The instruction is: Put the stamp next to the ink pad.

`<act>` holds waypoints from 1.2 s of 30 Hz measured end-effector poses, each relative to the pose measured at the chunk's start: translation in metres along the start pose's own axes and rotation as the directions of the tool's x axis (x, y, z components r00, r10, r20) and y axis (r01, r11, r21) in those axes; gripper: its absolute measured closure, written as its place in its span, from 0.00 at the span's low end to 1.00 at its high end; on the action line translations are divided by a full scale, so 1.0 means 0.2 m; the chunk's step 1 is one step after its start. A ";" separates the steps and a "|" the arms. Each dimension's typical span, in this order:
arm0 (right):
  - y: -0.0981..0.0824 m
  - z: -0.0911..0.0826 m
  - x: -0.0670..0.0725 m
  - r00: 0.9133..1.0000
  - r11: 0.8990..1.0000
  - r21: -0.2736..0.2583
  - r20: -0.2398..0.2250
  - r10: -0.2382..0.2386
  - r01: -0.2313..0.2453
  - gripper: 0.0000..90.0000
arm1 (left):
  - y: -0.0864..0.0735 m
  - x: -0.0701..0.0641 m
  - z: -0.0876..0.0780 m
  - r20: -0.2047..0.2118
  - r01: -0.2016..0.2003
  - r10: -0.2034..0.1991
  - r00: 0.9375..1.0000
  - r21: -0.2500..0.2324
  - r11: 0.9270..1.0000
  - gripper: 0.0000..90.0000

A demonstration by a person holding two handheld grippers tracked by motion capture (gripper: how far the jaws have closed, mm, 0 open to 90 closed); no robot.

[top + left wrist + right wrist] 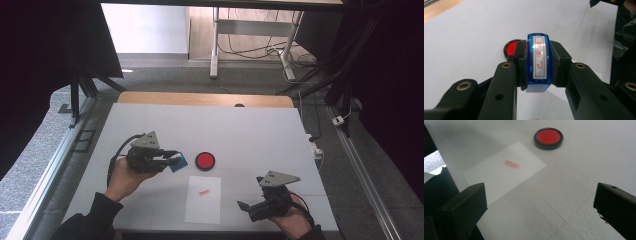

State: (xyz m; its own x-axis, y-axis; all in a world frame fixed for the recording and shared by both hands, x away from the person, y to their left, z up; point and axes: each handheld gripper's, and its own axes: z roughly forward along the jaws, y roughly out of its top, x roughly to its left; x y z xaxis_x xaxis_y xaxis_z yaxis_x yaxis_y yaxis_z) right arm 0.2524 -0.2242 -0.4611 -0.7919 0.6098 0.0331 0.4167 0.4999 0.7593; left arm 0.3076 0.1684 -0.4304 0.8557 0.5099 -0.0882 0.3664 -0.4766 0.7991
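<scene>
Table: a white-topped table (250, 125) with a wooden strip along its far edge; the person's forearms come in from the near side.
Ink pad: a round black-rimmed red ink pad (205, 161) lies flat near the middle of the table, apart from the paper and just beyond its far end.
Paper: a white sheet of paper (202, 205) lies flat on the near half, between the two hands; in the right gripper view it (499, 177) lies ahead and to the left.
Mark on paper: a small red stamped mark (511, 164) sits on the sheet's upper part; its characters are too small to read.
In the way: nothing lies between the stamp and the ink pad; in the left gripper view the pad (511, 48) peeks out half hidden behind the jaw and stamp.
Stamp: a blue stamp (538, 62) with a white face bearing red characters in a red frame; it is up off the table, just left of the ink pad in the high view (177, 162).
Left gripper: the left gripper (172, 159) is clamped on the stamp, one pad on each long blue side, the printing face towards the camera.
Right gripper: the right gripper (539, 205) is released, jaws spread wide with nothing between them, held low over bare table near the paper's right edge; it probably does not touch the sheet, though the left jaw hides that edge.
Right hand: at the near right corner in the high view (250, 206), well apart from the stamp.
</scene>
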 end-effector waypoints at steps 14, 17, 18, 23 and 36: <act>-0.09 -0.09 -0.07 0.995 0.997 0.043 0.082 0.062 -0.066 0.00 | -0.02 0.05 -0.02 -0.048 0.037 -0.037 0.998 0.010 0.999 0.78; -0.10 -0.11 -0.08 0.992 0.996 0.036 0.098 0.074 -0.078 0.00 | -0.03 0.06 -0.03 -0.061 0.042 -0.041 0.997 0.014 0.999 0.78; -0.10 -0.12 -0.08 0.992 0.996 0.039 0.099 0.074 -0.078 0.00 | -0.03 0.06 -0.03 -0.065 0.043 -0.042 0.997 0.017 0.999 0.78; -0.12 -0.14 -0.08 0.989 0.994 0.044 0.110 0.094 -0.099 0.00 | -0.04 0.08 -0.04 -0.085 0.050 -0.048 0.995 0.025 0.998 0.78; -0.13 -0.18 -0.09 0.984 0.993 0.018 0.143 0.109 -0.113 0.00 | -0.14 0.18 -0.03 -0.154 0.128 -0.118 0.981 0.055 0.990 0.78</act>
State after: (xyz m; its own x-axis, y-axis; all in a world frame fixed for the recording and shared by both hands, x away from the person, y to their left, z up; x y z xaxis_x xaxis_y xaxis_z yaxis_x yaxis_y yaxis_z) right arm 0.2393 -0.2696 -0.4590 -0.6698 0.7422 0.0227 0.5114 0.4390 0.7387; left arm 0.3266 0.2043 -0.4519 0.7401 0.6665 -0.0891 0.4922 -0.4466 0.7472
